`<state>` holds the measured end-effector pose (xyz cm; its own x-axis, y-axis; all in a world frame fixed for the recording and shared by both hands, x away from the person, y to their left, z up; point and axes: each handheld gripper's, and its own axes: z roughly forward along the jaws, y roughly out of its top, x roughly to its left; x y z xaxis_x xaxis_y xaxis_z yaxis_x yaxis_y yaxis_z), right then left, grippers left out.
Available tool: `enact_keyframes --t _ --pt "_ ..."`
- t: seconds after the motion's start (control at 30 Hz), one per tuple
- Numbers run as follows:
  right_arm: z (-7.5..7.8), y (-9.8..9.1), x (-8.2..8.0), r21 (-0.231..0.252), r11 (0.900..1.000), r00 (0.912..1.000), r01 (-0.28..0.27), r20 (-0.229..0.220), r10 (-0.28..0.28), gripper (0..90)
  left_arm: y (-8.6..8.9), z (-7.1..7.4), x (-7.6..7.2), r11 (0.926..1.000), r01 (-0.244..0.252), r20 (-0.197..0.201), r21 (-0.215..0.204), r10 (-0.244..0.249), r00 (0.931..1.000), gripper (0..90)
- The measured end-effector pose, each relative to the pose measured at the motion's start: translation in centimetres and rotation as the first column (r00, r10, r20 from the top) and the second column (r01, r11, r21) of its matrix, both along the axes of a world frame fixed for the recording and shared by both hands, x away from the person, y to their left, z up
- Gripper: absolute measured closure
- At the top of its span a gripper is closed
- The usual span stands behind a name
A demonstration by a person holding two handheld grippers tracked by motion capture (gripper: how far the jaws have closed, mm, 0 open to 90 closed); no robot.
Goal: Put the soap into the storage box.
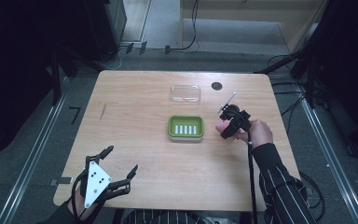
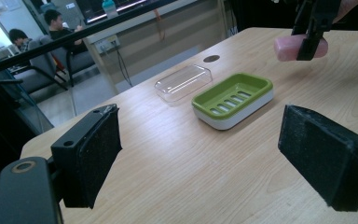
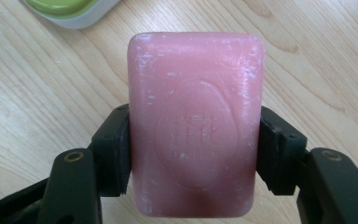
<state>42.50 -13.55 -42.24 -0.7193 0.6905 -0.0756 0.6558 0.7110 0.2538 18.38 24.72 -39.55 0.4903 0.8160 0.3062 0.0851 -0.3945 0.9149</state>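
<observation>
A pink bar of soap (image 3: 196,121) is clamped between the jaws of my right gripper (image 1: 224,127), held above the table just right of the green soap dish (image 1: 185,127). The soap (image 2: 289,46) also appears in the left gripper view, at the top right, off the wood. The green dish (image 2: 235,95) has a slotted floor and a white base, and nothing lies in it. My left gripper (image 1: 121,163) rests open near the table's front left, its black pads (image 2: 95,149) wide apart with nothing between them.
A clear plastic lid (image 1: 185,93) lies behind the dish towards the far edge. A dark round disc (image 1: 216,86) is set in the tabletop to its right. Cables run on the floor past the wooden table (image 1: 135,107).
</observation>
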Motion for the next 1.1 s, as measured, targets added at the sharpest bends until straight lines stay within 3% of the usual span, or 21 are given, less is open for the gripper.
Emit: enact_keyframes --t 0.47,1.1 --pt "0.3 2.1 0.3 -0.007 0.9977 0.9977 -0.067 0.005 0.068 38.8 0.0 0.0 0.0 1.0 0.002 -0.002 0.002 -0.002 1.0 13.3" --pt "1.2 4.0 1.1 -0.027 0.9881 0.9881 -0.151 0.024 0.152 38.8 0.1 0.0 0.0 1.0 -0.001 -0.002 0.001 0.001 1.0 13.2"
